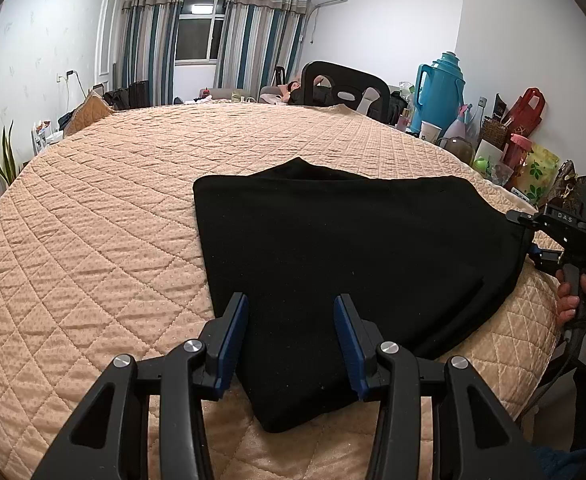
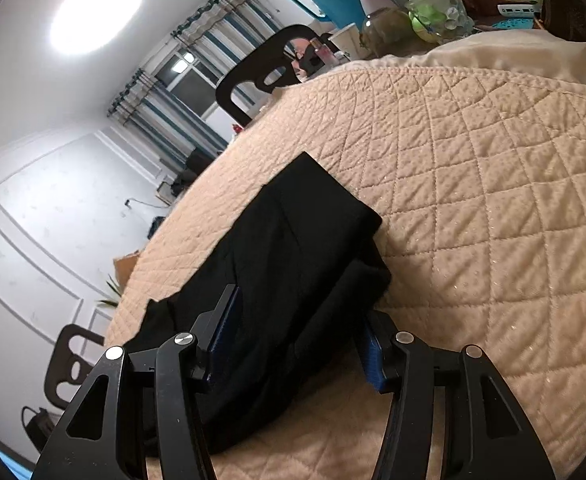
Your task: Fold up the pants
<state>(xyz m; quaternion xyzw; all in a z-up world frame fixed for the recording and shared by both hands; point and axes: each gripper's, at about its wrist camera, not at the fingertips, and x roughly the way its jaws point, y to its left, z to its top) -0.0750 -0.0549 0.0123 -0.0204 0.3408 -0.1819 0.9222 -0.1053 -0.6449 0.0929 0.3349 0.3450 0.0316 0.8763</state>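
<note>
Here the left gripper [image 1: 291,340] hovers with its jaws spread over the near corner of the black pants [image 1: 333,256], pinching nothing, while the right gripper [image 2: 297,344] stands spread wide at the bundle's right edge, cloth between its pads but not squeezed. The pants lie as a compact folded rectangle on the quilted cover [image 1: 93,220], near its front edge. This looks like the final stage: the next move probably calls only for smoothing, or one last fold.

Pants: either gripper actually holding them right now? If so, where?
Neither. The left gripper stands open over the near corner of the folded black pants; the right gripper straddles their right edge, pads clear of the cloth.
</note>
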